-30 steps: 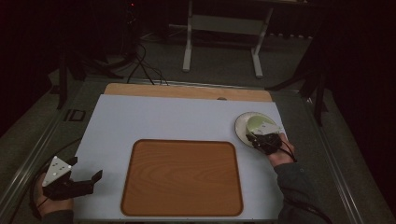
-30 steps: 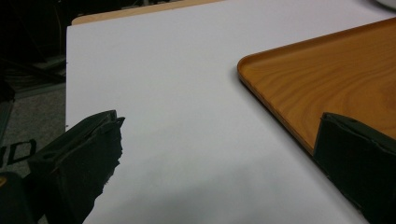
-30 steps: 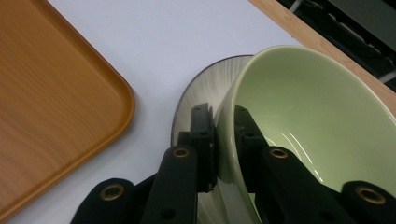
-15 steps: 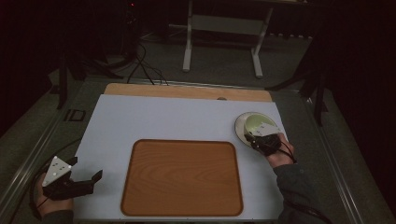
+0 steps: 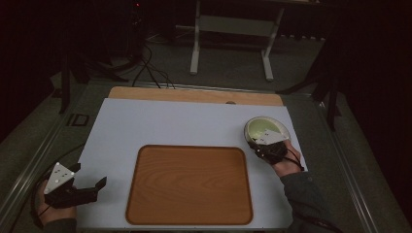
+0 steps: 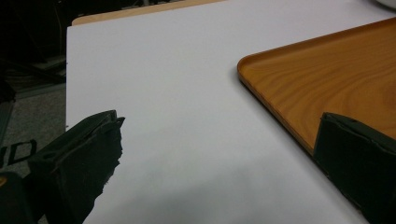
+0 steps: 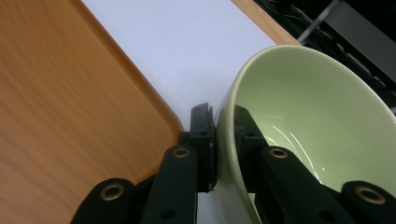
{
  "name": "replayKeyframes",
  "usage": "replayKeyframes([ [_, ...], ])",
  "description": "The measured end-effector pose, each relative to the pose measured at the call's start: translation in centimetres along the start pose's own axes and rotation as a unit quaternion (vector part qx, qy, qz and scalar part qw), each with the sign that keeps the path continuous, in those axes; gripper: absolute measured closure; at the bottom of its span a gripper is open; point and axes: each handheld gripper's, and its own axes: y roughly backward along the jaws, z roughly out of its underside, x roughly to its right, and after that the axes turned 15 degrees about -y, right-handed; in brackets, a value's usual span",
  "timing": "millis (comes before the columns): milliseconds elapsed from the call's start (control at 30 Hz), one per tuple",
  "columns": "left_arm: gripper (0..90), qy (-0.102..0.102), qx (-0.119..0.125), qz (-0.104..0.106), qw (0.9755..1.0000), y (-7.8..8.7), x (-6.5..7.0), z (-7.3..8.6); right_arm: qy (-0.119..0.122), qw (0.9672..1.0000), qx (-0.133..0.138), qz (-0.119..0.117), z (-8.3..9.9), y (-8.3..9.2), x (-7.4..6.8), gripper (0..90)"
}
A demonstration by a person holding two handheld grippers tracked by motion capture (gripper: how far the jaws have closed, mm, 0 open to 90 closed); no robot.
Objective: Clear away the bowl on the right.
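A pale green bowl (image 5: pixel 265 128) sits near the table's right edge, beside the wooden tray (image 5: pixel 189 182). My right gripper (image 5: pixel 260 144) is shut on the bowl's near rim. In the right gripper view one jaw is inside the green bowl (image 7: pixel 317 116) and the other outside, with the right gripper (image 7: pixel 223 126) pinching the rim. The bowl looks tilted and holds nothing. My left gripper (image 5: pixel 87 187) rests at the table's front left corner. In its own view the left gripper (image 6: pixel 219 140) stands open over bare white table, left of the tray (image 6: pixel 327 79).
The white tabletop (image 5: pixel 170 121) has a wooden strip (image 5: pixel 194 95) along its far edge. Beyond the table are a dark floor, cables and a metal stand (image 5: pixel 231 39). A metal rail (image 5: pixel 29 160) runs along the table's left side.
The right gripper and the bowl have shifted slightly towards the tray. The left gripper has stayed in place.
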Motion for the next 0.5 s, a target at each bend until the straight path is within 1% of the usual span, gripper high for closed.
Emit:
replayKeyframes([
  [33,1.1,0.0,0.0,0.0,1.0,0.0,0.0,0.0,0.0,1.0,0.0,0.0,0.0,0.0,0.0,81.9],
  [100,1.1,0.0,0.0,0.0,1.0,0.0,0.0,0.0,0.008,0.9999,0.001,-0.007,-0.2,0.0,-0.6,81.8],
  [167,1.1,0.0,0.0,0.0,1.0,0.0,0.0,0.0,0.01,0.9999,0.002,-0.008,-0.3,-0.1,-0.8,81.8],
  [200,1.1,0.001,0.0,0.001,1.0,0.0,0.0,0.0,0.014,0.9998,0.001,-0.011,-0.4,-0.1,-1.2,81.8],
  [333,1.0,0.0,0.0,0.001,1.0,0.0,0.0,0.0,0.018,0.9997,0.003,-0.016,-0.6,-0.2,-1.6,81.8],
  [467,1.1,0.001,0.0,0.001,1.0,0.0,0.0,0.0,0.025,0.9994,0.003,-0.023,-1.0,-0.1,-2.5,81.8],
  [500,1.1,0.001,0.0,0.001,1.0,0.0,0.0,0.0,0.025,0.9994,0.003,-0.023,-1.0,-0.1,-2.5,81.8],
])
